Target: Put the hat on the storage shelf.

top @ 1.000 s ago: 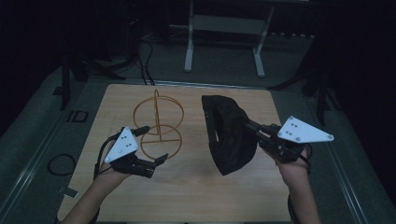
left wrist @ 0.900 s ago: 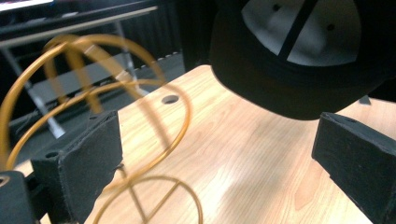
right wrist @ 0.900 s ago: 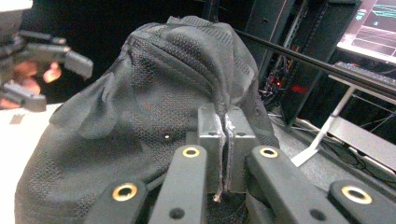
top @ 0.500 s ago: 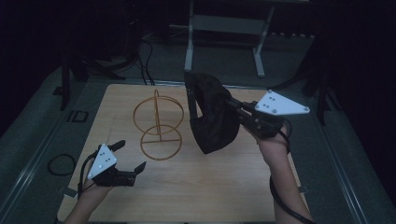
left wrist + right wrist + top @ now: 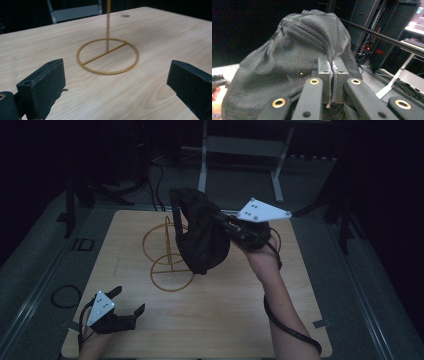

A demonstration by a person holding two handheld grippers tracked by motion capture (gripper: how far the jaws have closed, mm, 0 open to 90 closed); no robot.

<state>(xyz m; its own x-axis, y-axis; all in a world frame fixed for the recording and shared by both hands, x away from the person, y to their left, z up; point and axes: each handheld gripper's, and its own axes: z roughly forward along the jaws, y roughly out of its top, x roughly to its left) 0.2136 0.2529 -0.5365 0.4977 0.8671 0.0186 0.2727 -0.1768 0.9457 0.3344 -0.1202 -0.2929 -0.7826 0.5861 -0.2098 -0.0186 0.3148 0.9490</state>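
- left gripper (image 5: 125, 305) low at near-left corner of the wooden desk (image 5: 240, 320), jaws spread wide, holding nothing; grey plate on top, person's hand behind it at the bottom edge
- left gripper view: both black jaws far apart at the bottom corners, bare wood between them, wire stand's base ring straight ahead, apart from the jaws
- black cable loop (image 5: 62, 296) on the floor left of the desk, near side
- gold wire stand (image 5: 170, 255) upright on the desk, left of centre; flat round base ring with a cross bar, thin post, upright ring on top
- black cap (image 5: 200, 232) held up in the air, centre of the scene, just right of the stand; overlaps the stand's upper ring in the high view, cannot tell if touching
- right gripper (image 5: 227, 226) raised above the far-right part of the desk, pointing left; jaws closed tight on a fold of the cap fabric, seen clearly in right gripper view (image 5: 332, 75)
- right forearm comes up from near-right, cable trailing along it
- metal frame legs (image 5: 240, 160) on the dark floor beyond the far edge of the desk
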